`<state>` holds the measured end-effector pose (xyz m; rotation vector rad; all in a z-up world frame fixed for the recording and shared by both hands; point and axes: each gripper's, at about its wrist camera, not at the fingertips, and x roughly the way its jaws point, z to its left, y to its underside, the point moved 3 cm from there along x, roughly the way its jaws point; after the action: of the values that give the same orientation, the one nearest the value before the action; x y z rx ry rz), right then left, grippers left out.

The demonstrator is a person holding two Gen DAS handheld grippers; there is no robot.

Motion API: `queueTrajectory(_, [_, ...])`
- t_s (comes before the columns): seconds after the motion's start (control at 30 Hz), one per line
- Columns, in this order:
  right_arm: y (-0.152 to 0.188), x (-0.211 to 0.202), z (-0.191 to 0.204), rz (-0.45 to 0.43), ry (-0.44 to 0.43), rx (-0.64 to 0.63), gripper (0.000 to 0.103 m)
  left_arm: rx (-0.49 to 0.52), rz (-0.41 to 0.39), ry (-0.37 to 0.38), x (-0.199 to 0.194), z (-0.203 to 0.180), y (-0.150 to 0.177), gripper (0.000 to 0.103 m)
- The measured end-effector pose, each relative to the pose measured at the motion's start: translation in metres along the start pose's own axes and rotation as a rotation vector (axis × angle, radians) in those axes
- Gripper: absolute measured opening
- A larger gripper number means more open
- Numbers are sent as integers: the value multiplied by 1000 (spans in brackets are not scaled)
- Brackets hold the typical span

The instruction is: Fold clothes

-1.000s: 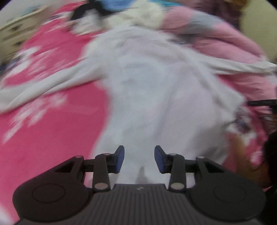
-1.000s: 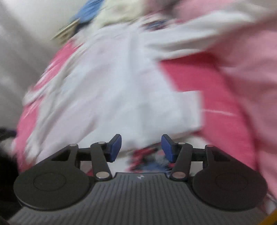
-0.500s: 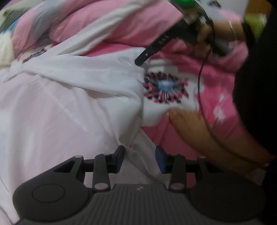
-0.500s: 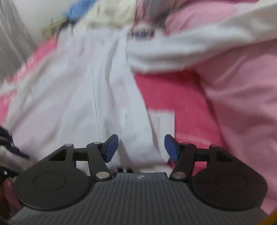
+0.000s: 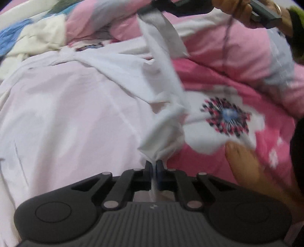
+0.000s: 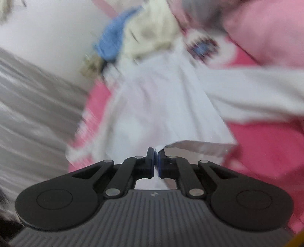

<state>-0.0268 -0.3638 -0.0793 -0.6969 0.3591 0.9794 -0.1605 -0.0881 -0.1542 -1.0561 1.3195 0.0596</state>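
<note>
Thin white cotton garment [image 5: 66, 114] lies spread on the pink floral bedsheet [image 5: 218, 167]; left gripper [image 5: 154, 167] and right gripper [image 6: 154, 158] have just closed, each pinching its edge; thin pinches risk slipping as fabric lifts

The left wrist view looks steeply down along its own fingers [image 5: 146, 168] from close above the white garment [image 5: 66, 114], facing across the pink bedspread [image 5: 218, 79] toward a heap of bedding at the top edge, and the right gripper [image 5: 150, 9] (mostly cut off by the frame) shows at its upper rim. The right wrist view sits just as near the cloth but tilts less, looking along the white garment [image 6: 155, 98] toward a pale wall [image 6: 47, 34] and the blue and cream laundry [image 6: 133, 34], much blurred. Both share the garment, the bedspread [image 6: 266, 142] and that far heap.
</note>
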Motion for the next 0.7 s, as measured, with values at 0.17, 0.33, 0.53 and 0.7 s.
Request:
queueTrajectory(0.17, [-26,38,5,-82,-20,30,8,-202,36,8,6,30,0,6])
queueTrajectory(0.33, [-24,34,-30,-159,44,139,32,-351,68,33,10,53,9,6])
queueTrajectory(0.53, [0,-10,-50,-234,21,202,44,-343,61,24,11,52,10,6])
queueTrajectory(0.7, [37,3,-53,-82,191,71,48,-332,56,11,12,48,15,6])
